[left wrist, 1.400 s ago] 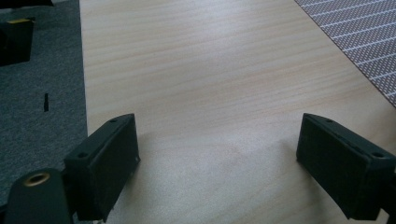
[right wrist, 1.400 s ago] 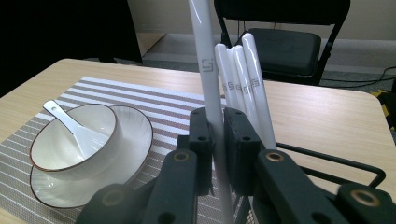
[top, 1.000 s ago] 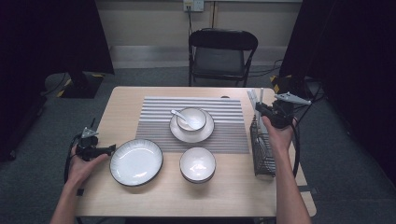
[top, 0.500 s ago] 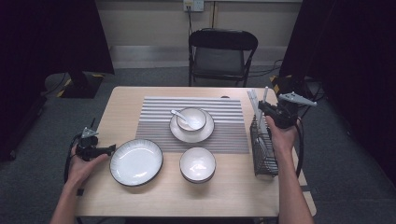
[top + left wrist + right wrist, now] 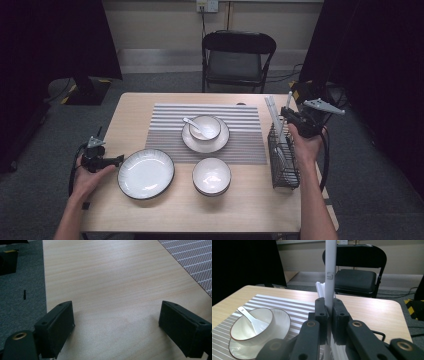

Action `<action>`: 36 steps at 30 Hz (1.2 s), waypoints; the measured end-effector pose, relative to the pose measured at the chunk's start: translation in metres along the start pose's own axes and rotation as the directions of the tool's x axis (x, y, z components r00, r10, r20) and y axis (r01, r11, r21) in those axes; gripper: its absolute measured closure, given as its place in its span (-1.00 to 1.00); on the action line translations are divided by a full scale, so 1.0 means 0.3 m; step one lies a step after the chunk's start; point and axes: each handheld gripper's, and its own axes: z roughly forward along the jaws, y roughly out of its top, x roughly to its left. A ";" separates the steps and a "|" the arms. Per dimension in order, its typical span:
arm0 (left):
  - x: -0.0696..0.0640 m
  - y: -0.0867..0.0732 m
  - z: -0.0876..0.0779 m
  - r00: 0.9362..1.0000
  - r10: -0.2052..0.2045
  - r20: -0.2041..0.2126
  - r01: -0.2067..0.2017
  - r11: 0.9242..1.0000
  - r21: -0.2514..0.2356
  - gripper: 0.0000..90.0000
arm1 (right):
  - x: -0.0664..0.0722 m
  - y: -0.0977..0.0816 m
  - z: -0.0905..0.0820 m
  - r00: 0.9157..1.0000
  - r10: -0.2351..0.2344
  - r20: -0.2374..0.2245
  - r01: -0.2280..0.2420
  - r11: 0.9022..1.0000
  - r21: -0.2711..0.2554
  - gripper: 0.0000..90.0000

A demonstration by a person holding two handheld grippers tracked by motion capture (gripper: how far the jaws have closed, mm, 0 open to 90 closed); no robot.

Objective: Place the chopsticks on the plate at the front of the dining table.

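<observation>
Black and wide apart, the fingers [image 5: 56, 327] of the left gripper [image 5: 102, 161] rest low over bare wooden table [image 5: 112, 290], with nothing between them. Just to their right sits a big white plate [image 5: 146, 173], then a small bowl [image 5: 212, 175], and behind it a bowl with a spoon [image 5: 196, 127] on a saucer. At the far right, the right gripper [image 5: 328, 315] is squeezed tight on a white chopstick [image 5: 330, 270], which stands straight up between its fingers, above the wire basket [image 5: 284, 167].
</observation>
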 end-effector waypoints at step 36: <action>0.000 0.000 0.000 1.000 0.000 0.000 0.000 1.000 0.000 -0.73 | 0.027 0.093 -0.057 0.999 -0.024 -0.028 0.022 0.997 -0.072 0.89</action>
